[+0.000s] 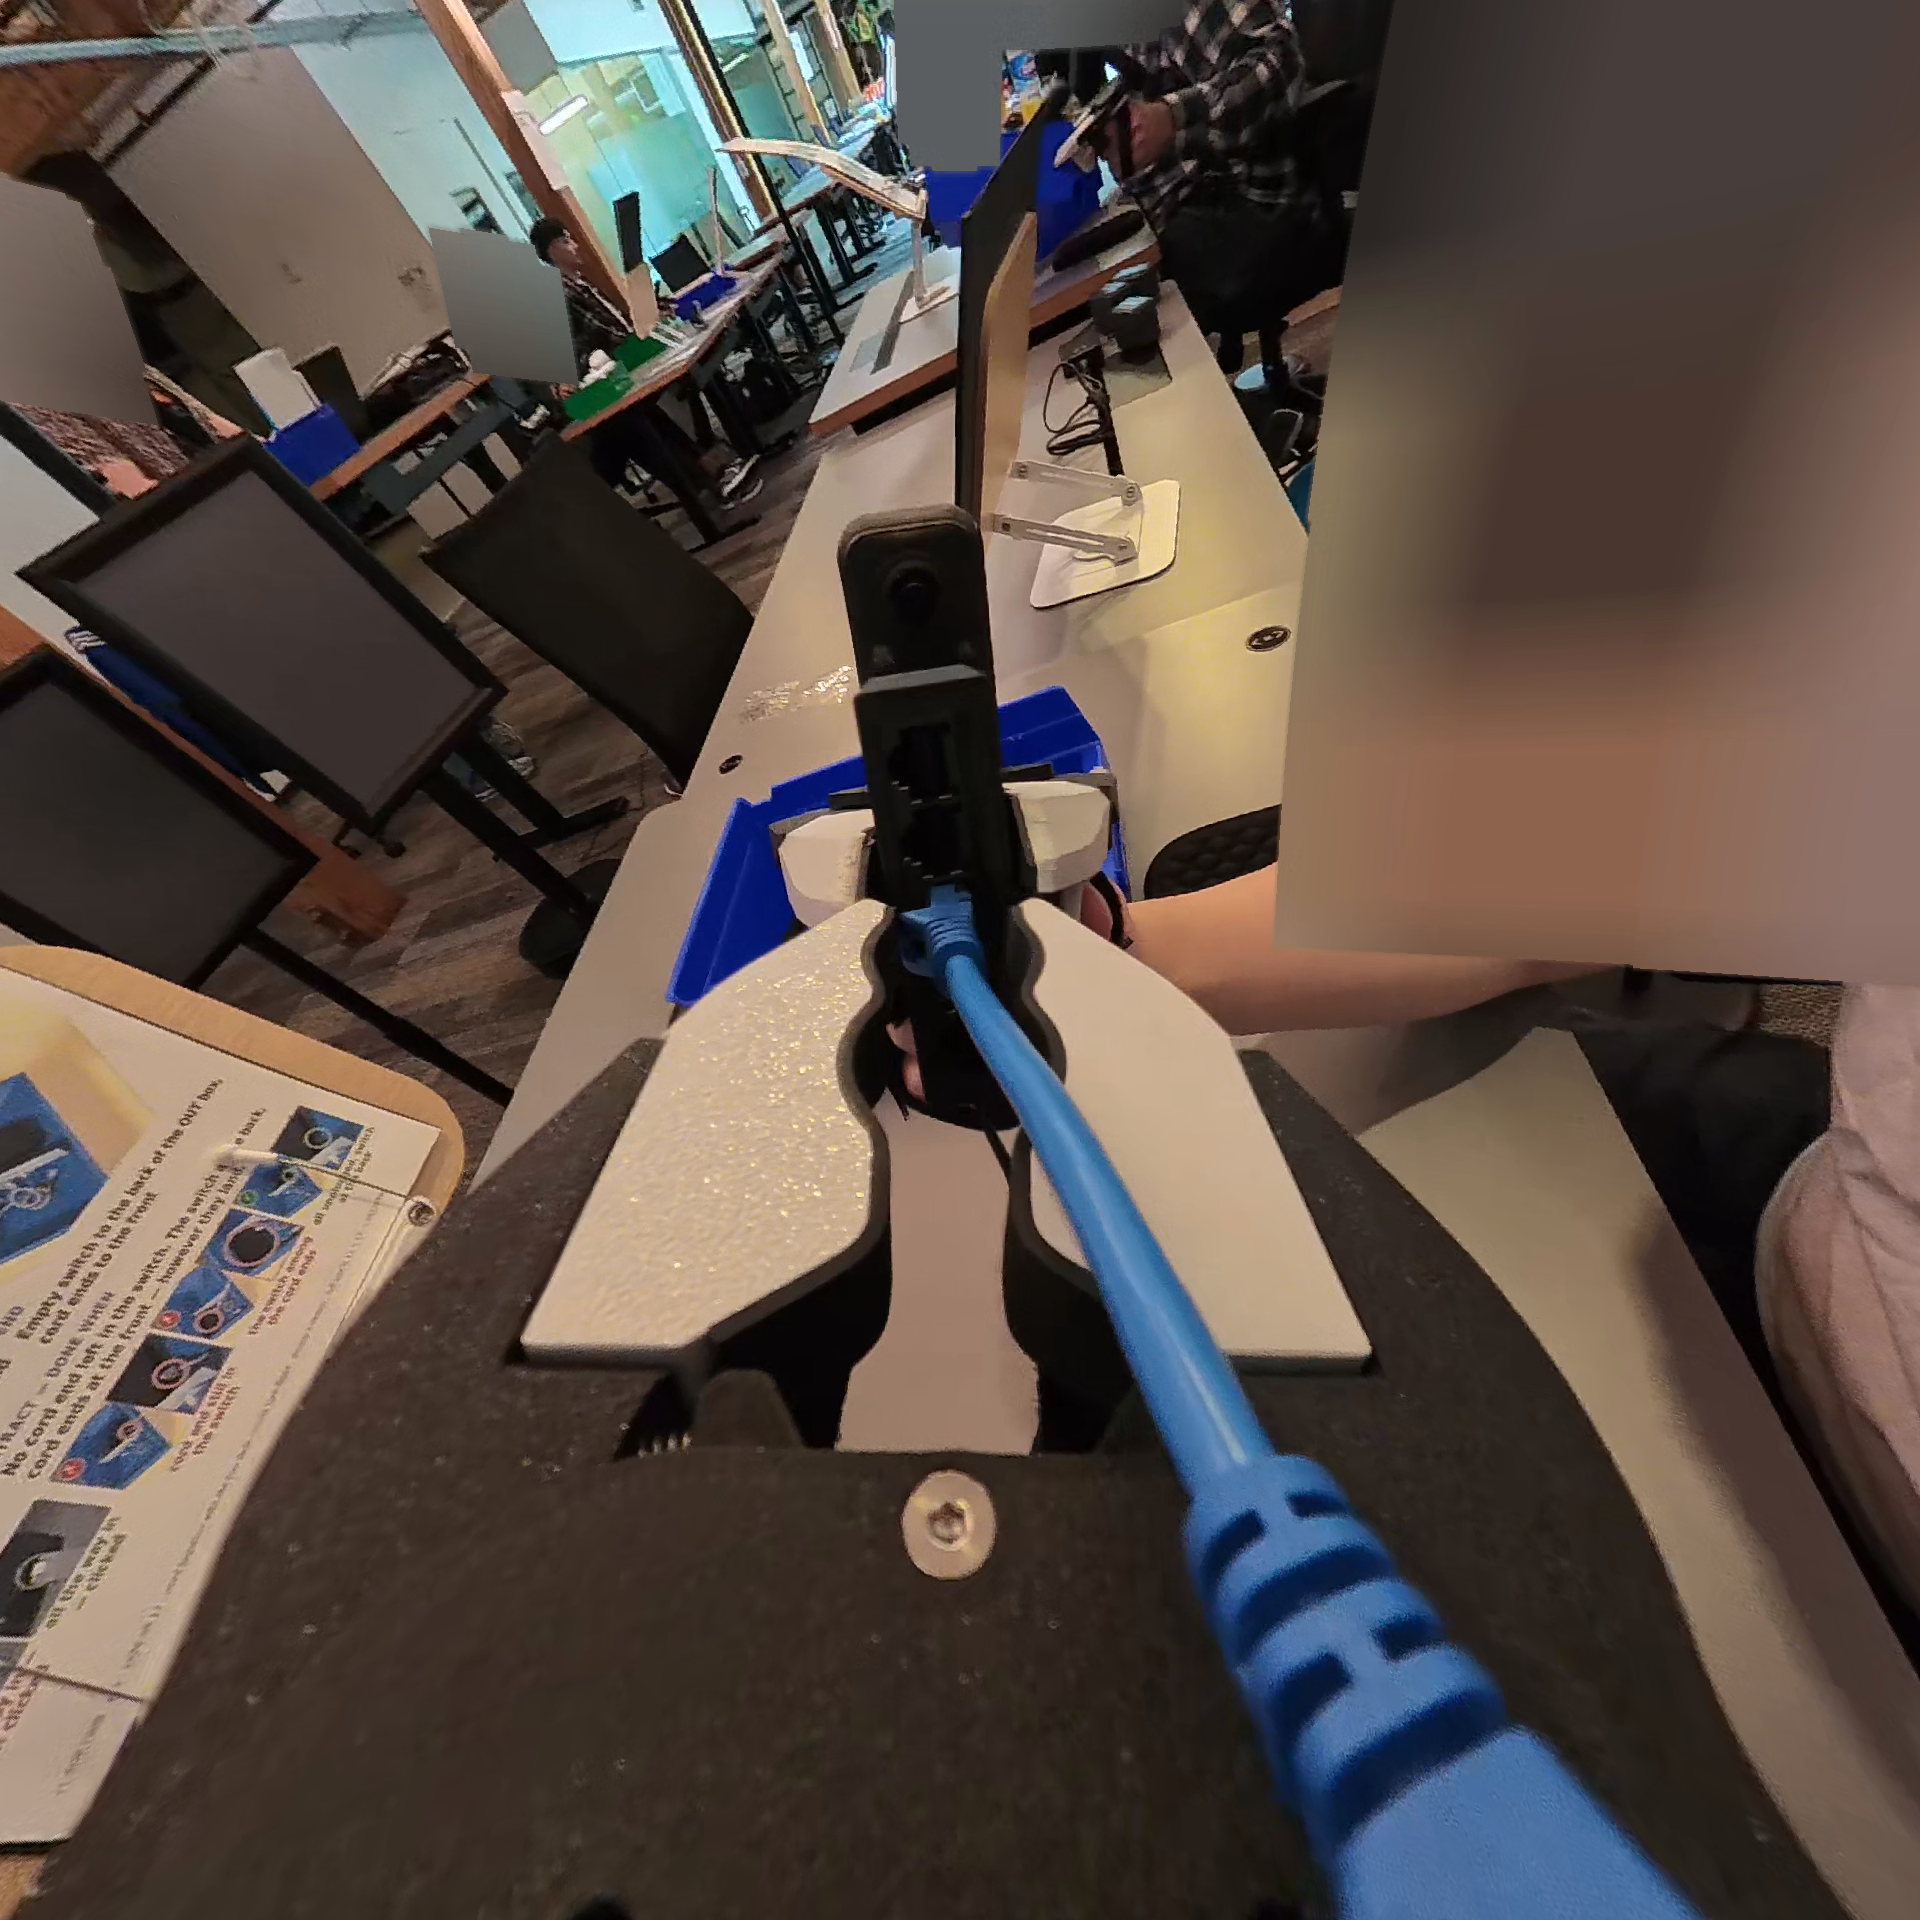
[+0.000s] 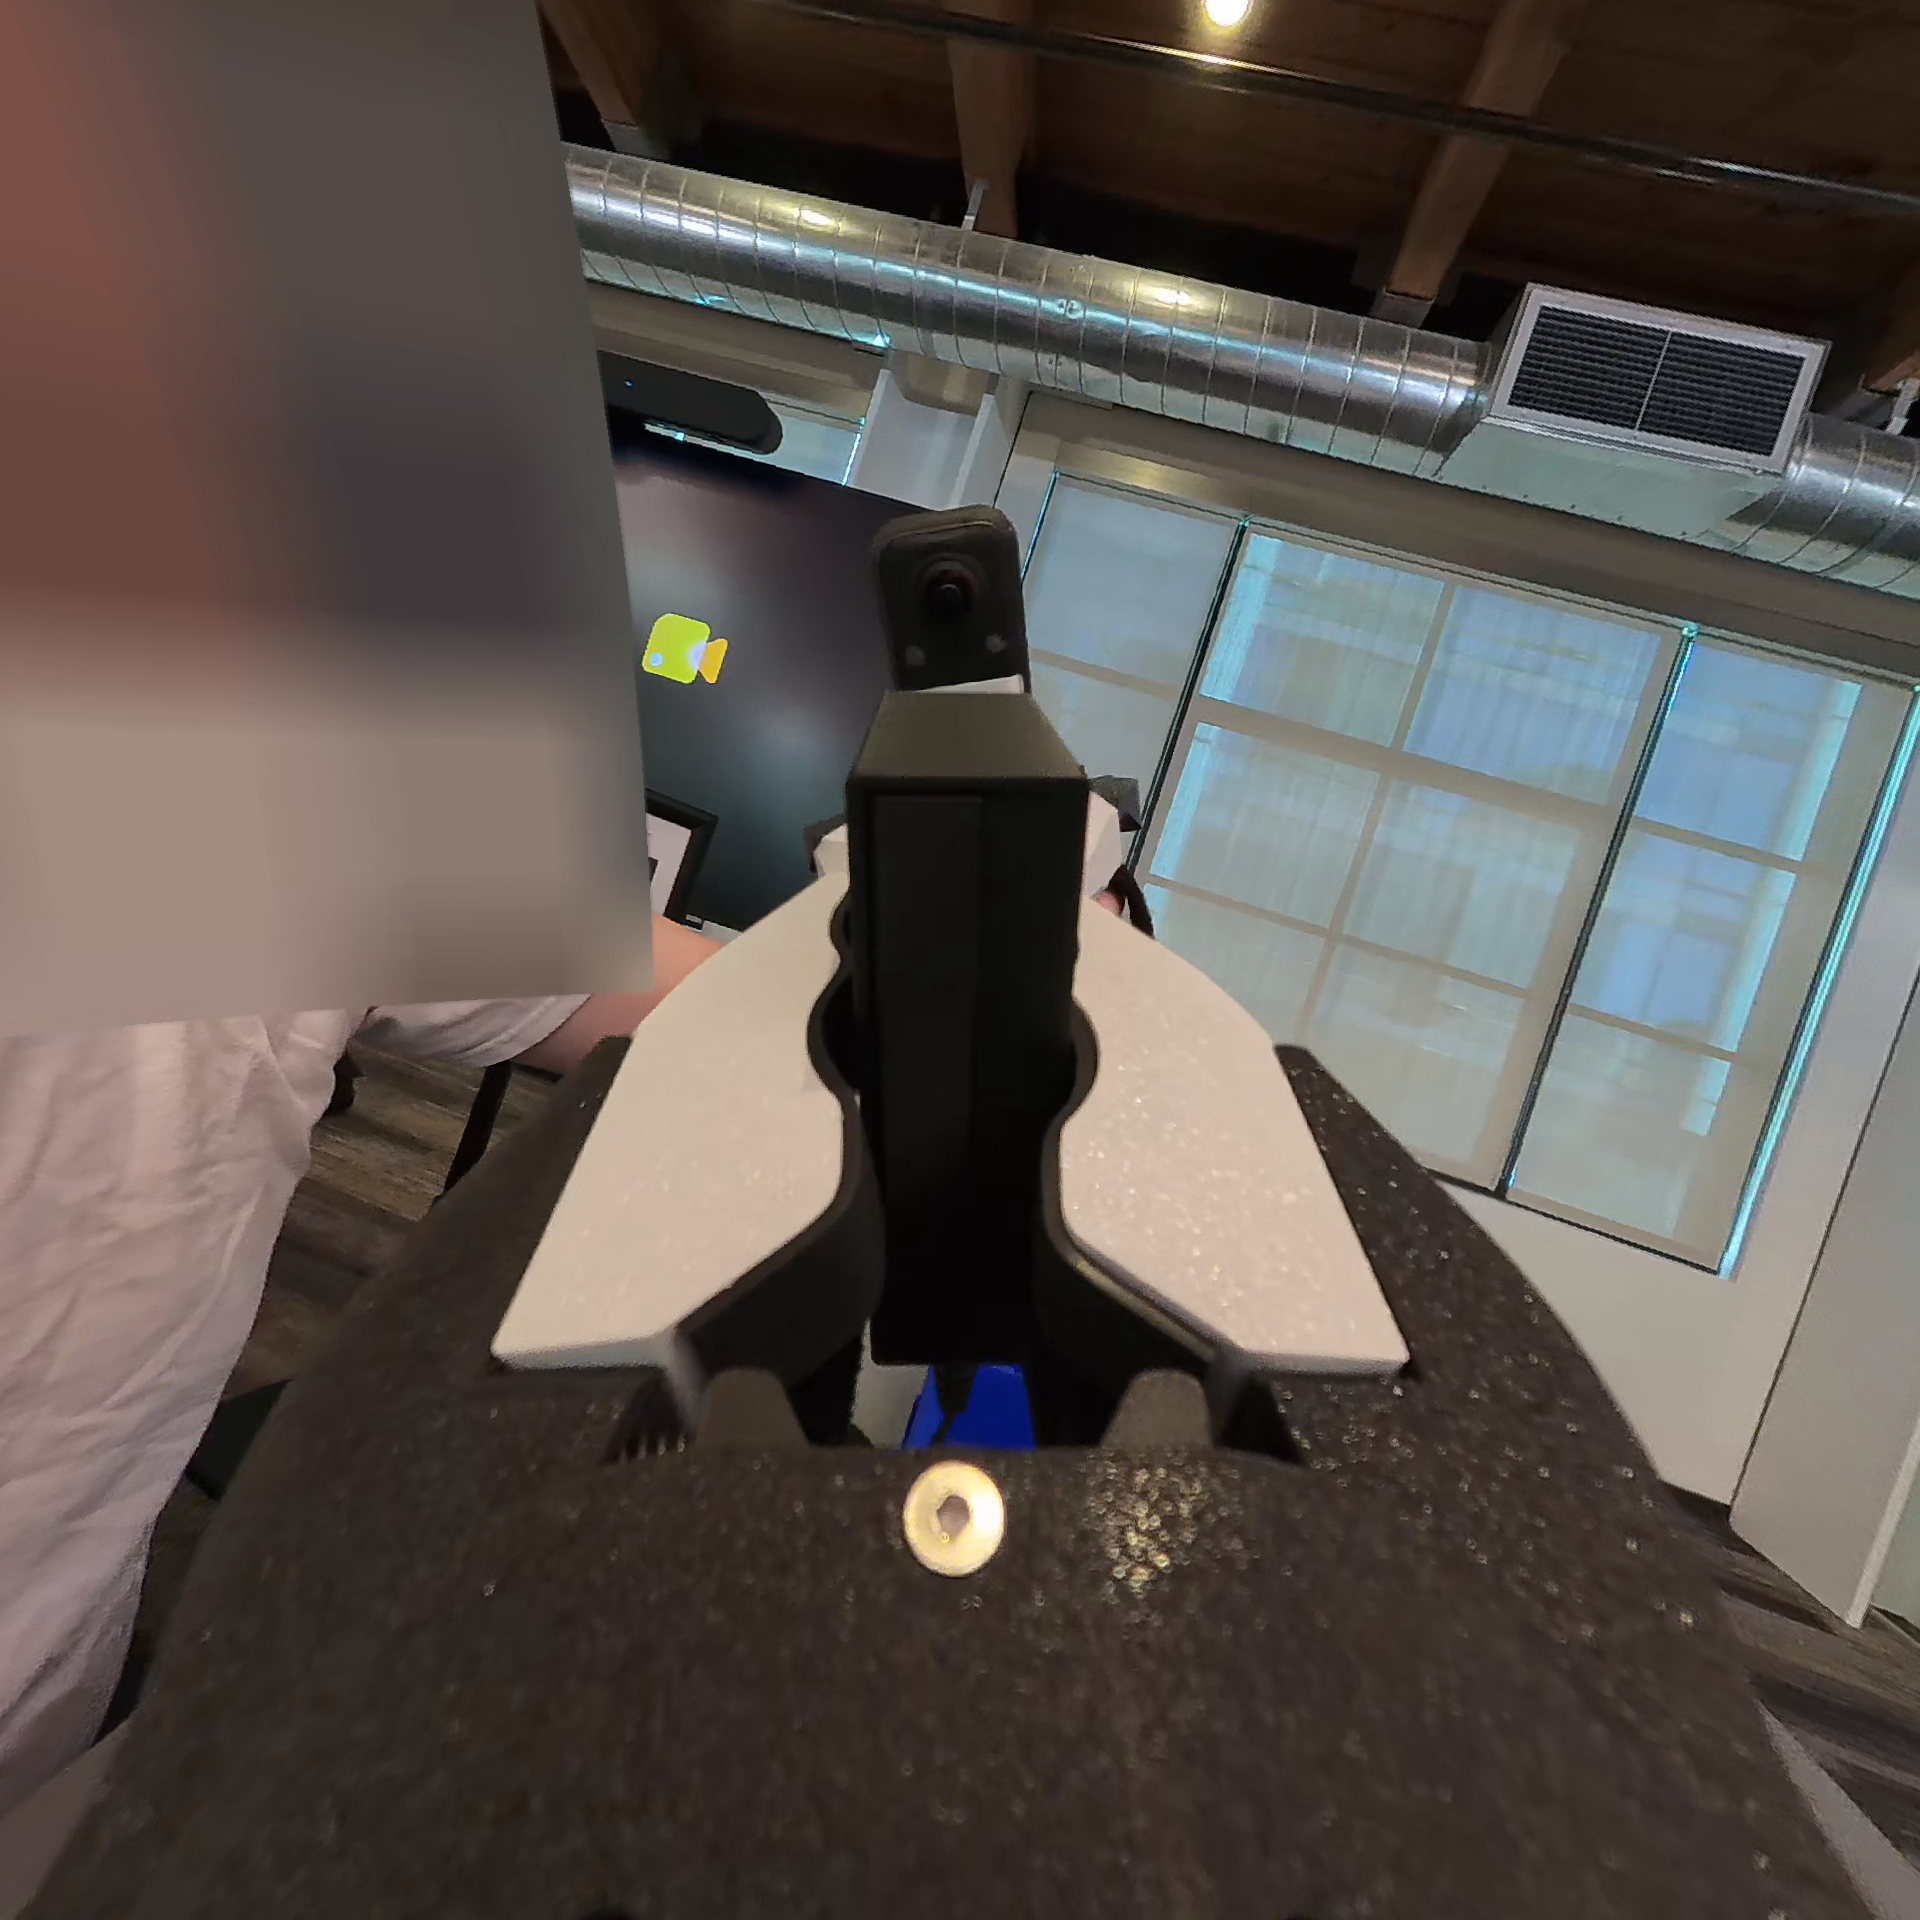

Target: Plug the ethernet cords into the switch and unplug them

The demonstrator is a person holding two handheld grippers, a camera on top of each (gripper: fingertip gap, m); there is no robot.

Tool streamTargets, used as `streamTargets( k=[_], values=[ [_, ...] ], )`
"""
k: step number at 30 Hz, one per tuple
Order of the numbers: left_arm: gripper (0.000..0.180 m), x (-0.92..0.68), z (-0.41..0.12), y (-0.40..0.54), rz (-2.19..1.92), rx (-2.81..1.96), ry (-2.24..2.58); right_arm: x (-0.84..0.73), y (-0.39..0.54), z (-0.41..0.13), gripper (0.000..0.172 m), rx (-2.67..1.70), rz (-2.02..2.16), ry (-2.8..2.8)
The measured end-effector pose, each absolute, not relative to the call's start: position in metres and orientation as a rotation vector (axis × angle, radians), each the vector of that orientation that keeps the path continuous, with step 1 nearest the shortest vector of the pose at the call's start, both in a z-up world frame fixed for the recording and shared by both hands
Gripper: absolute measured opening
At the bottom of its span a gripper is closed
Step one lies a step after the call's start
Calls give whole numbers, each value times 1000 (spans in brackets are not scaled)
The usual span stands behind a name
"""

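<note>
With the right tool (image 2: 961, 997) clamped on the black switch (image 2: 966, 1039) held up off the worktop, the left tool (image 1: 951, 966), gripping the blue cord (image 1: 1122, 1278) at its plug (image 1: 940, 930), should stay square to the switch's lowest socket.

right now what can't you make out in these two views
- Left wrist view: whether the blue ethernet plug is fully seated in the black switch; the joint is small and dark.
- Left wrist view: the cord's far end runs off the bottom edge.
- Right wrist view: the switch's ports face away.
- Right wrist view: the left gripper is mostly hidden behind the switch.
- Both views: blurred patches cover the person.
</note>
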State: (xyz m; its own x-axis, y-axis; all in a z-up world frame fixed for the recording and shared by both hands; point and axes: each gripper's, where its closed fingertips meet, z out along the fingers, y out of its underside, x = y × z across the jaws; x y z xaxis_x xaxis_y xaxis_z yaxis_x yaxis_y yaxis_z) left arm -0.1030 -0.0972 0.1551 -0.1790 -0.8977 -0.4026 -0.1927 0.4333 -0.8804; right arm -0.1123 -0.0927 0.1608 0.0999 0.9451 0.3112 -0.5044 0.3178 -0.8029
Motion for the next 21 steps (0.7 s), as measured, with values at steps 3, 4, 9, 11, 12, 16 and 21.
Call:
streamTargets(
  k=[3, 4, 9, 11, 12, 16, 21],
  values=[
    [20, -102, 152, -95, -822, -972, 1665, -112, -90, 158, 30, -593, 1166, -940],
    [19, -102, 151, -94, -811, -970, 1664, -111, -89, 158, 30, -590, 1173, -940],
    [13, -103, 150, -90, -748, -971, 1665, -113, -88, 155, 31, -593, 1142, -948],
    [13, -103, 149, -90, -746, -969, 1671, -114, -88, 154, 30, -587, 1117, -953],
    [13, -104, 148, -90, -745, -972, 1678, -115, -87, 153, 31, -593, 1101, -961],
    [12, -107, 145, -89, -712, -976, 1709, -121, -83, 151, 43, -651, 1077, -978],
    [12, -110, 143, -90, -676, -961, 1724, -125, -84, 148, 35, -676, 1035, -1020]
  ],
)
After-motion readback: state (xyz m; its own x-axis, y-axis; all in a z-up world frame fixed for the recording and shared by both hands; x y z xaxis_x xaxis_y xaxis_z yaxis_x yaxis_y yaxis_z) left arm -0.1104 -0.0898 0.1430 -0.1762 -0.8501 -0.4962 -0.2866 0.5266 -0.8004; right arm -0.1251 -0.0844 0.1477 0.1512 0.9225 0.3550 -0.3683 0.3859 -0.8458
